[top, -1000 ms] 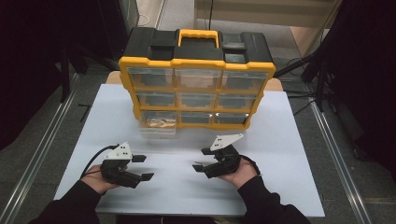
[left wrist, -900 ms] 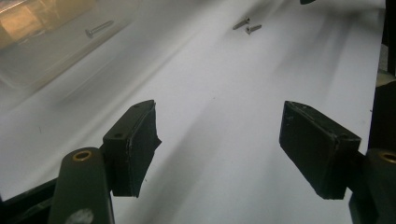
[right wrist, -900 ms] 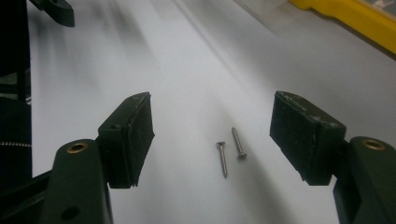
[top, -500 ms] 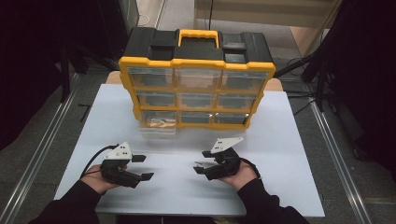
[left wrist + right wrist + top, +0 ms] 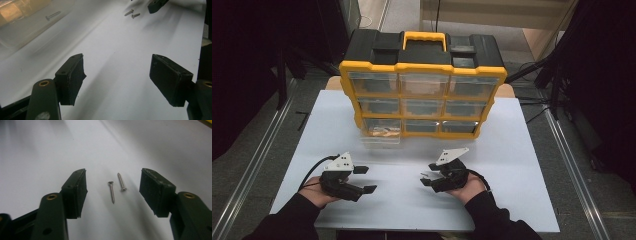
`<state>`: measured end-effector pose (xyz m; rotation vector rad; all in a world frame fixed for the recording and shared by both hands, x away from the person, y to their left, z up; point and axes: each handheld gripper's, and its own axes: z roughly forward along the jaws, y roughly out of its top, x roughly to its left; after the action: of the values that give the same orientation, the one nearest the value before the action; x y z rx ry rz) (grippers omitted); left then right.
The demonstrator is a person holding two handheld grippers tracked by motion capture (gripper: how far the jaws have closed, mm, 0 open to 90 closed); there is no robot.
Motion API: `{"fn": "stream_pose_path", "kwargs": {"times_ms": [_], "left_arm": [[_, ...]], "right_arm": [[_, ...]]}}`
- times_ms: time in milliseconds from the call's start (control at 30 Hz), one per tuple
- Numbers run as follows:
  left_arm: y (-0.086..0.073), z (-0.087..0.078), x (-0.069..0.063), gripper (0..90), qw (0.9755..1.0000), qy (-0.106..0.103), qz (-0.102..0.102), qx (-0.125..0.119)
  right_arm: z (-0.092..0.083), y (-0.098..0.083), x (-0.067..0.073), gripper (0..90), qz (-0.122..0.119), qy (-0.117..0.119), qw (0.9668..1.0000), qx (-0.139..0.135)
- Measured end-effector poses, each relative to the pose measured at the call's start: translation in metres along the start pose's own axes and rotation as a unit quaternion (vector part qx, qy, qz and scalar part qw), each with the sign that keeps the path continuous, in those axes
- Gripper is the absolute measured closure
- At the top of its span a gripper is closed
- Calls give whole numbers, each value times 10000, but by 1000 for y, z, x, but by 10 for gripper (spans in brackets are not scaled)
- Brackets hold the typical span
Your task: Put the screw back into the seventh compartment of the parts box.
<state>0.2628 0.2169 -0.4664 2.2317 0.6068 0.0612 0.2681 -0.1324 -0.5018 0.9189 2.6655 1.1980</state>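
Nearest the person, at the desk's (image 5: pixel 522 200) front edge, two sleeved hands each hold a hand-held gripper; the left hand-held gripper (image 5: pixel 362 179) rests low over bare white surface, its jaws wide apart with nothing between them; the right hand-held gripper (image 5: pixel 426 178) sits well apart from it, pointing toward it, jaws partly open after just closing somewhat. Between the right jaws lie two screws (image 5: pixel 117 187), flat on the desk, side by side and nearly parallel, heads at opposite ends; neither pad touches them. From the left gripper view the same screws (image 5: pixel 132 13) show far off beside one tip of the right hand-held gripper. Farther back a clear drawer (image 5: pixel 381 137) stands on the desk, just in front of the organiser's bottom left slot; a screw (image 5: pixel 52 15) lies inside it. Behind that rises the yellow and black organiser (image 5: pixel 424 70), upright, with three rows of three clear drawers and a yellow handle on top.
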Motion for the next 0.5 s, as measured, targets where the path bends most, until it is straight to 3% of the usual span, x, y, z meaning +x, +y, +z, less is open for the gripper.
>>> {"fn": "stream_pose_path", "kwargs": {"times_ms": [500], "left_arm": [[0, -1, 1, 276, 10000, -3, 5, 8]], "right_arm": [[6, -2, 4, 642, 47, 40, 9998, 176]]}}
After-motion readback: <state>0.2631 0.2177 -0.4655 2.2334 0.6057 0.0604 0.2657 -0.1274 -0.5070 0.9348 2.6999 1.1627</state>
